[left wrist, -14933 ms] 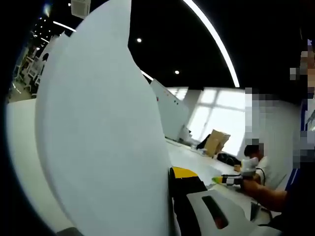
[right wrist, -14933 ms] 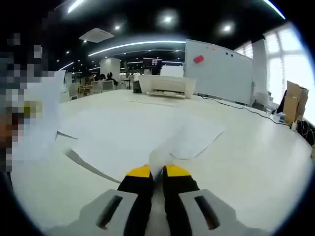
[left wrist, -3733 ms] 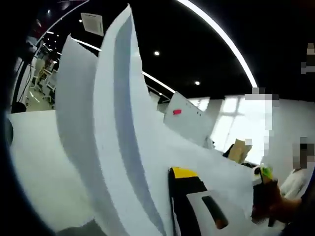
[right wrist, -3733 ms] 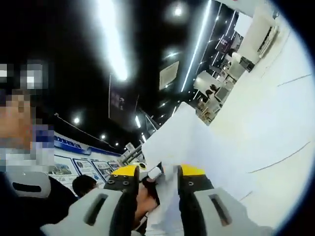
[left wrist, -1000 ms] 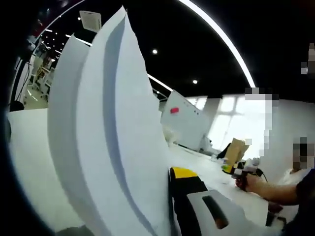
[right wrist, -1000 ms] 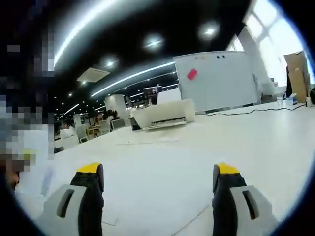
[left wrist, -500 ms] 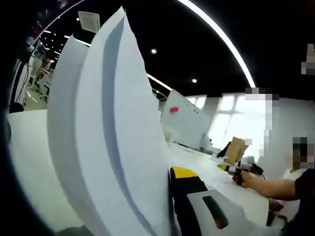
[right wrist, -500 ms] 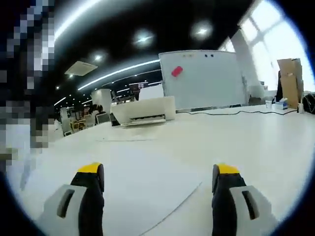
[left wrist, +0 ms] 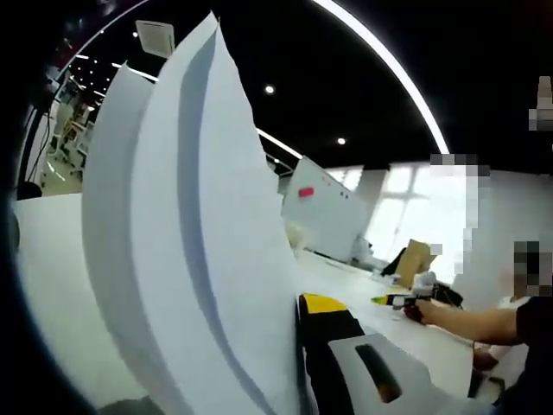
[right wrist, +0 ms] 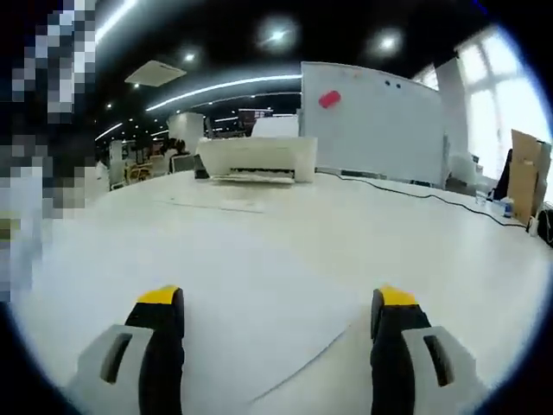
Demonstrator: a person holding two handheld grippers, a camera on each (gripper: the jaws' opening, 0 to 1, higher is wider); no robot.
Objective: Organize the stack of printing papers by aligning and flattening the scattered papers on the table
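The left hand-held gripper (left wrist: 298, 346) is clamped on the stack of papers (left wrist: 190, 259), which stands upright above the desk (left wrist: 43, 259). The right hand-held gripper (right wrist: 276, 346) has its 2 jaws wide apart over a sheet (right wrist: 259, 320) lying flat near the desk's front edge.

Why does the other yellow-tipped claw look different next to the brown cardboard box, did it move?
Yes. In the left gripper view, the right gripper has risen and shifted closer to the brown cardboard box across the white table.

Papers (left wrist: 190, 259): upright, left of the left hand-held gripper (left wrist: 298, 363)
Printer (right wrist: 257, 159): on the bench (right wrist: 415, 251), before the whiteboard (right wrist: 380, 121)
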